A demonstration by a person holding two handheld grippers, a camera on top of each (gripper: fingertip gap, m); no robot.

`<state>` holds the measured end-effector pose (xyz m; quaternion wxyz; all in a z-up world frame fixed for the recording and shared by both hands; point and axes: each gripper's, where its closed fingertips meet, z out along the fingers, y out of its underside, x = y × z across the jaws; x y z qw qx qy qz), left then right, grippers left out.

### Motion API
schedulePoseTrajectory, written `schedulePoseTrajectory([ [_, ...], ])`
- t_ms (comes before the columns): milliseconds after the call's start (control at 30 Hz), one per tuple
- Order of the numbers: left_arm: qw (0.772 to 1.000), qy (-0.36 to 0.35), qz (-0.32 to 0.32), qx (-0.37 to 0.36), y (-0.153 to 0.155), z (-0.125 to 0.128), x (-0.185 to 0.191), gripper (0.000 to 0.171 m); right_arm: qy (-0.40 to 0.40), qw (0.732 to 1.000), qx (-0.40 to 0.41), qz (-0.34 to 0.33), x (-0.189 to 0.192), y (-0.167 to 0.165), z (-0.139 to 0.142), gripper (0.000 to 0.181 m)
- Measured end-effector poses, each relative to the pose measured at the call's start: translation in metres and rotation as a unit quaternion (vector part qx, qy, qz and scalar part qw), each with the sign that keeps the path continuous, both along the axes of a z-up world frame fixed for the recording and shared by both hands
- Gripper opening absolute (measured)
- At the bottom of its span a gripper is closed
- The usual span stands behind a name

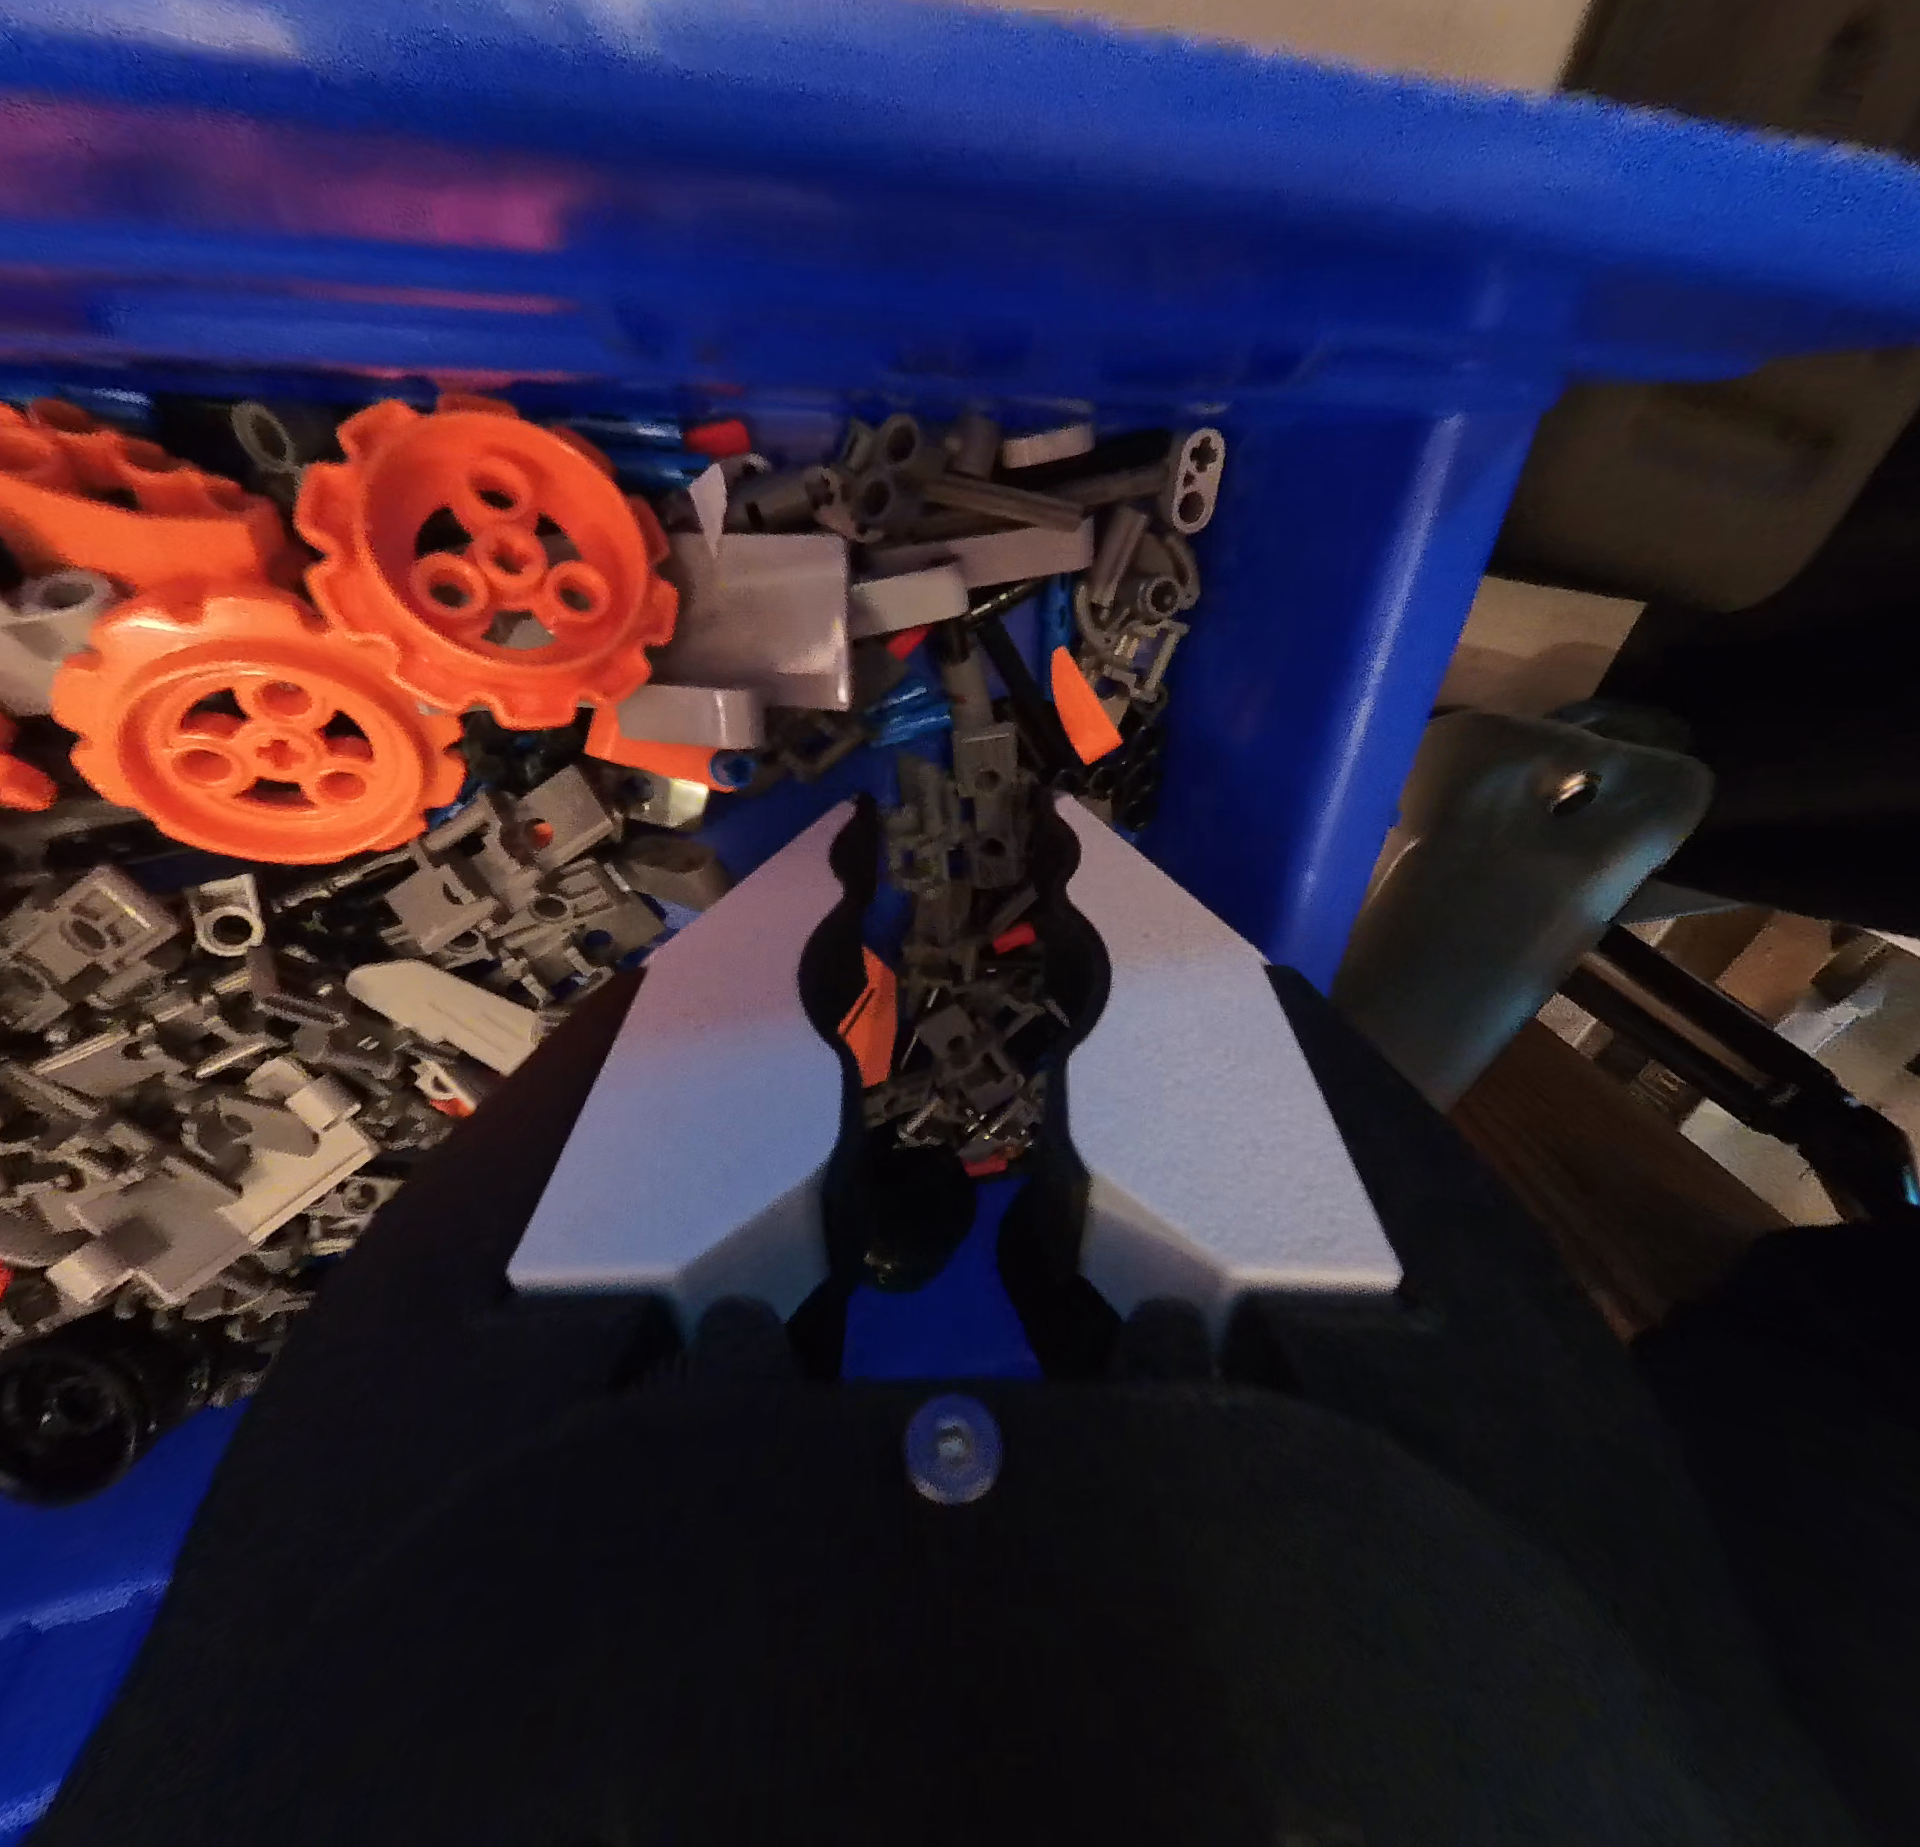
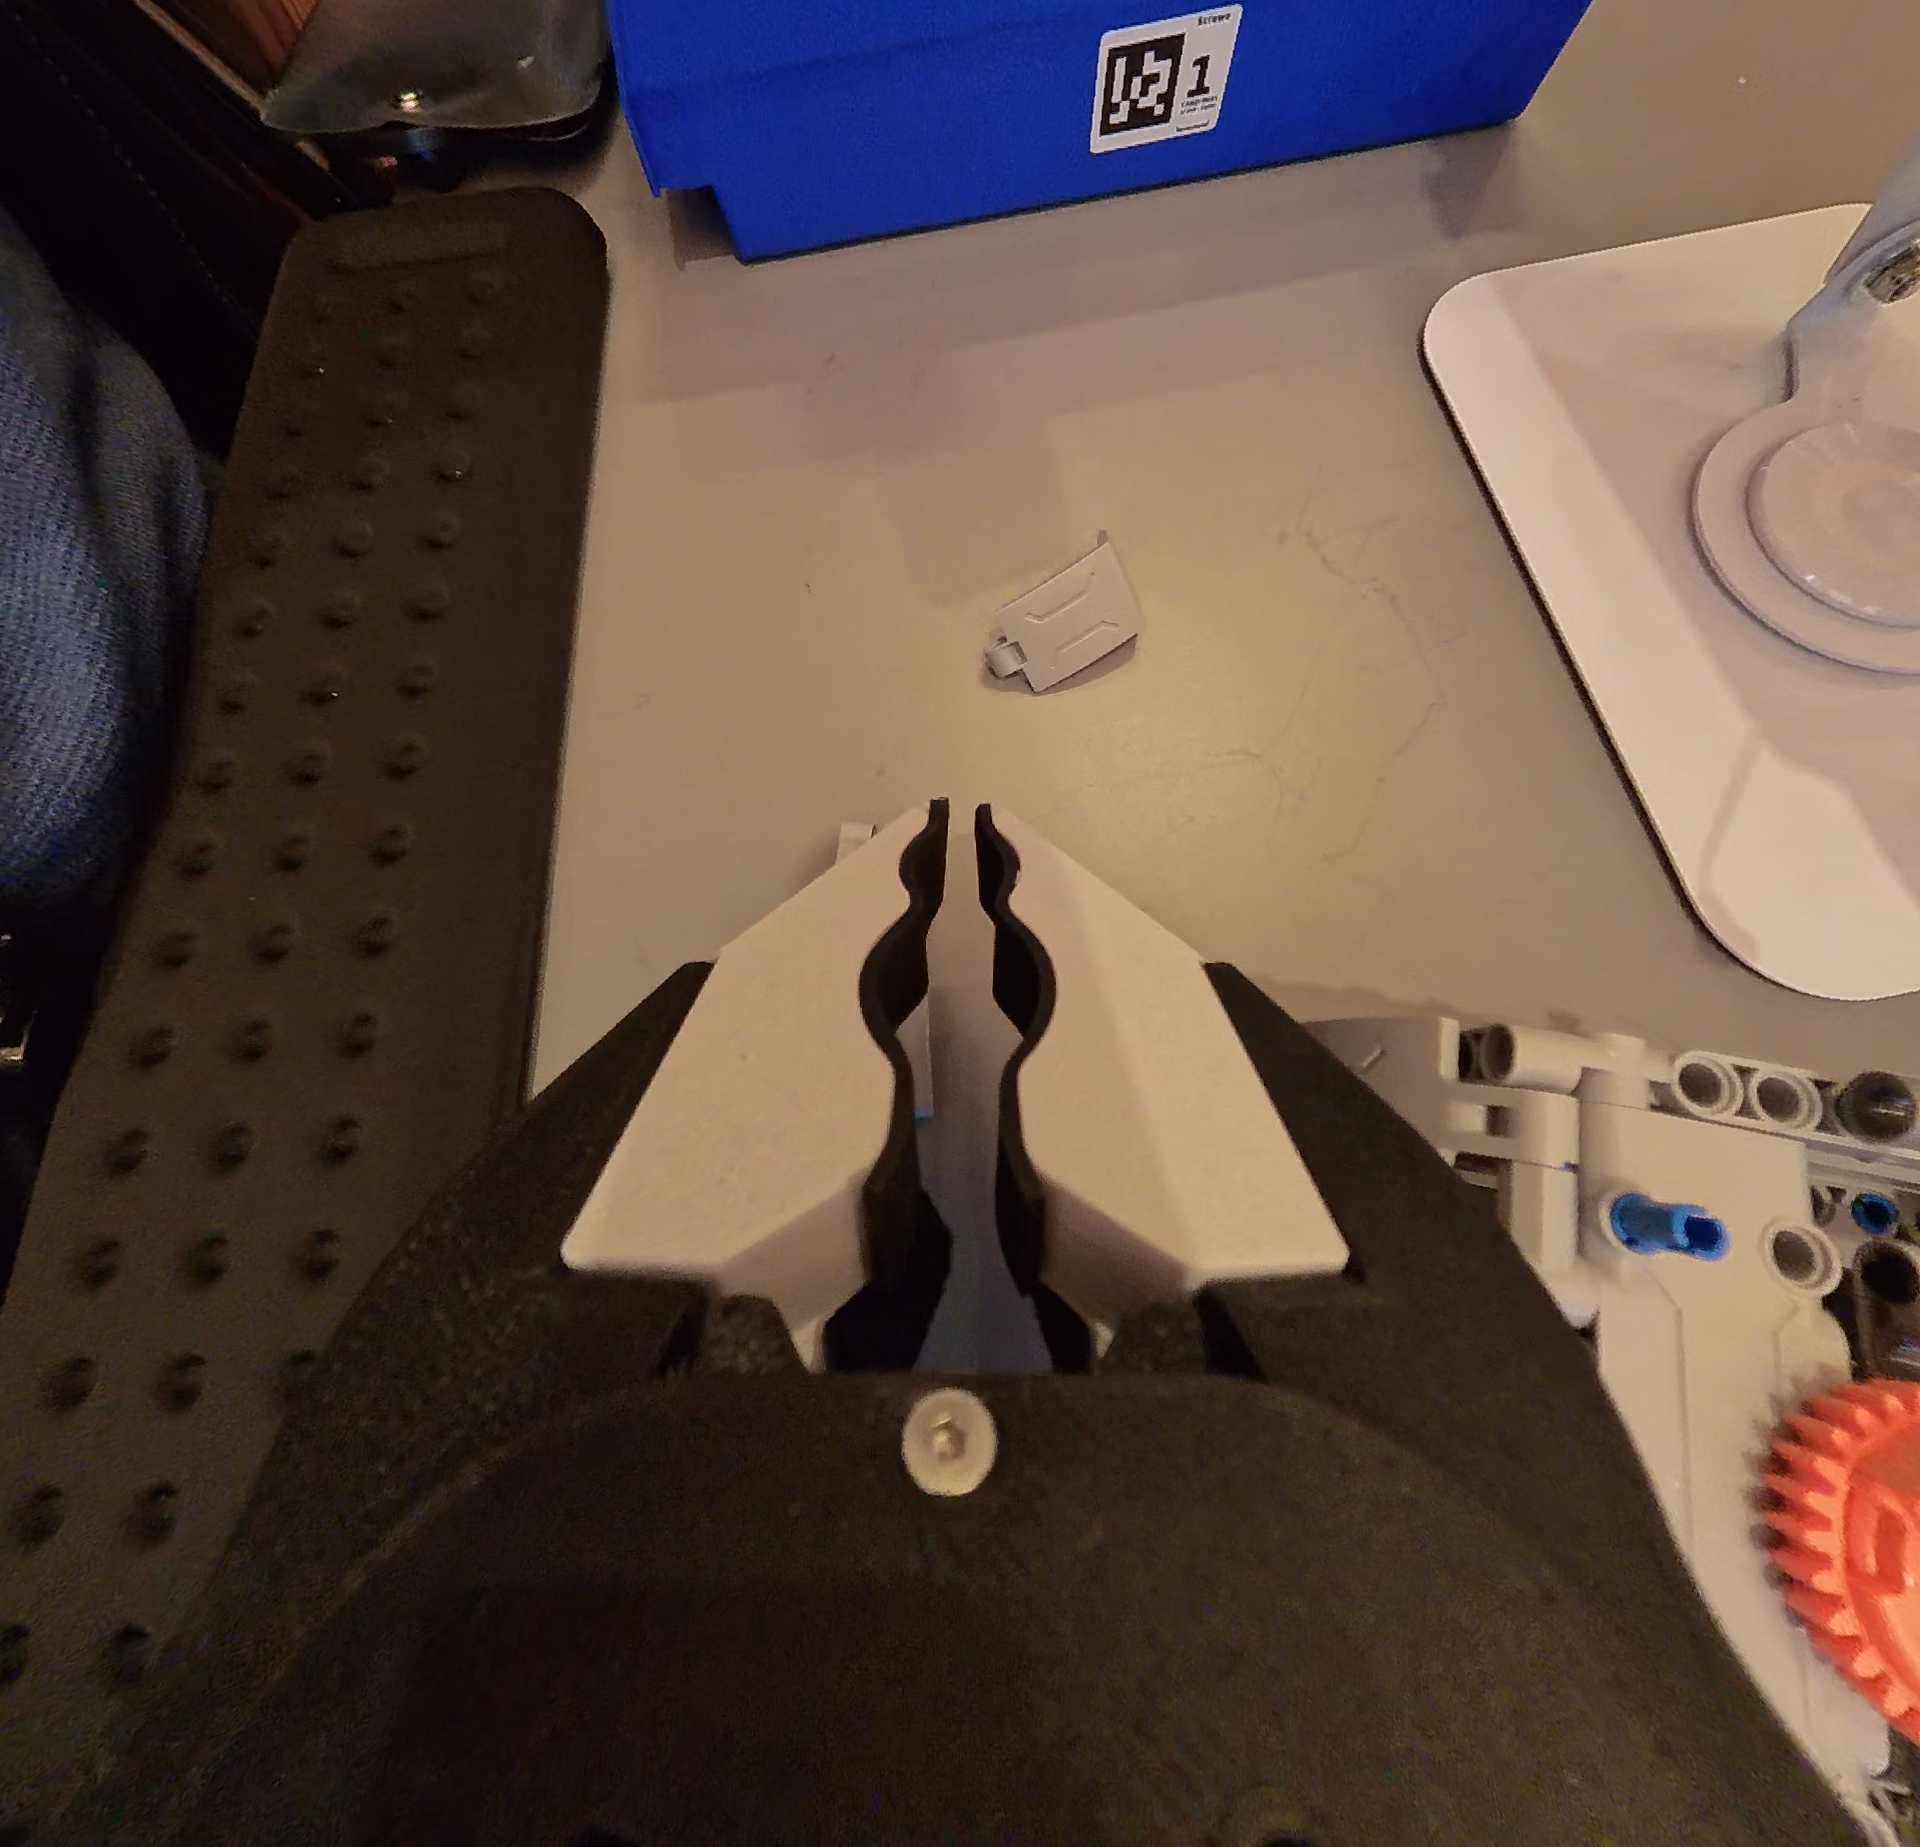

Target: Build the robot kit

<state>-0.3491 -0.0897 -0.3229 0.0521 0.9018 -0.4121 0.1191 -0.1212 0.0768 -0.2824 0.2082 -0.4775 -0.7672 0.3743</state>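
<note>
Grey matte table (image 2: 1247,758) with faint scuffs, warm dim light, a cream wall behind the bin in the left wrist view. Left claw (image 1: 961,821) hangs over the near right corner of an open blue plastic bin (image 1: 1351,654), jaws moderately apart, nothing gripped; loose dark grey pins and connectors show in the gap beneath. Bin holds a dense heap of small grey plastic building parts (image 1: 260,1018); ahead-left of the claw lie two full orange toothed plastic wheels (image 1: 488,561), with slivers of more orange ones cut off at the left edge, and one black rubber tyre (image 1: 62,1423) sits near-left. The bin's far rim is blurred; its right wall is close beside the claw, little room that side. Right claw (image 2: 961,810) sits low over the table, jaws narrowed to a thin slit; a pale piece shows under the slit, cannot tell if it's pinched. One small flat grey plastic panel piece (image 2: 1070,623) lies ahead, slightly right, well clear, bare table all round it. Further ahead is one blue box with a black-and-white marker sticker (image 2: 1039,83). Left of the claw, a black studded foam mat (image 2: 343,758) runs along the table edge. Right-ahead: a white rounded-corner stand base (image 2: 1558,550). Near-right, just beside the claw: a light grey beam-and-pin assembly (image 2: 1662,1226) with one orange bevel gear (image 2: 1849,1548).
</note>
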Motion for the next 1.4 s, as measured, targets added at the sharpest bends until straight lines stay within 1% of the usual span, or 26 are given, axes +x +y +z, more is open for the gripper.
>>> schedulePoseTrajectory([
  [100,1.0,-0.005,0.005,0.012,0.0,-0.002,0.002,0.024,0.001,1.0,0.0,0.0,0.0,0.0,0.0,0.002],
  [167,0.999,0.025,0.004,0.023,0.001,-0.005,-0.006,0.021,0.002,1.0,0.001,0.0,0.0,0.0,0.0,0.002],
  [200,0.999,0.026,0.002,0.03,0.002,-0.004,-0.006,0.017,0.002,1.0,0.001,0.0,0.0,0.0,0.0,0.002],
  [267,0.999,0.016,0.009,0.05,0.008,-0.003,-0.006,0.015,0.002,1.0,0.001,0.0,0.0,0.0,0.0,0.002],
  [333,0.995,0.053,0.021,0.077,0.017,-0.004,-0.021,0.015,0.002,1.0,0.001,0.0,0.0,0.0,0.0,0.002],
  [400,0.99,0.068,0.036,0.118,0.029,0.002,-0.031,0.016,0.002,1.0,0.001,0.0,0.0,0.0,0.0,0.002],
  [467,0.986,0.062,0.055,0.145,0.036,0.013,-0.034,0.017,0.002,1.0,0.001,0.001,0.0,-0.001,0.001,0.002],
  [533,0.988,0.04,0.058,0.136,0.03,0.021,-0.028,0.019,0.003,1.0,0.001,0.001,0.0,-0.001,0.001,0.002],
  [600,0.992,0.02,0.05,0.118,0.021,0.023,-0.018,0.017,0.004,1.0,0.002,0.001,0.0,-0.001,0.001,0.002],
  [633,0.993,0.018,0.046,0.104,0.014,0.021,-0.014,0.018,0.004,1.0,0.001,0.001,0.0,-0.001,0.002,0.002],
  [700,0.995,0.042,0.033,0.083,0.003,0.013,-0.015,0.017,0.006,1.0,0.001,0.001,0.0,-0.001,0.003,0.002],
  [767,0.996,0.034,0.035,0.069,-0.003,0.007,-0.01,0.017,0.008,1.0,0.0,0.002,0.001,-0.002,0.004,0.002],
  [800,0.996,0.042,0.038,0.068,-0.005,0.004,-0.012,0.017,0.008,1.0,0.001,0.003,0.001,-0.002,0.004,0.002],
  [867,0.996,0.036,0.048,0.062,-0.009,0.003,-0.011,0.018,0.008,1.0,0.002,0.005,0.001,-0.004,0.004,0.002],
  [967,0.996,0.027,0.061,0.054,-0.012,0.0,-0.007,0.02,0.009,1.0,0.001,0.009,0.002,-0.006,0.004,0.002],
  [1033,0.995,0.037,0.067,0.059,-0.01,-0.004,-0.008,0.019,0.01,1.0,0.001,0.01,0.002,-0.007,0.005,0.002],
  [1133,0.995,0.041,0.076,0.059,-0.009,-0.006,-0.01,0.014,0.012,1.0,0.003,0.011,0.002,-0.007,0.006,0.002],
  [1300,0.995,0.031,0.076,0.064,-0.009,-0.005,-0.008,0.014,0.015,1.0,0.003,0.01,0.002,-0.007,0.008,0.002],
  [1400,0.993,0.013,0.078,0.085,-0.004,0.002,-0.006,0.014,0.017,1.0,0.002,0.01,0.002,-0.007,0.009,0.002],
])
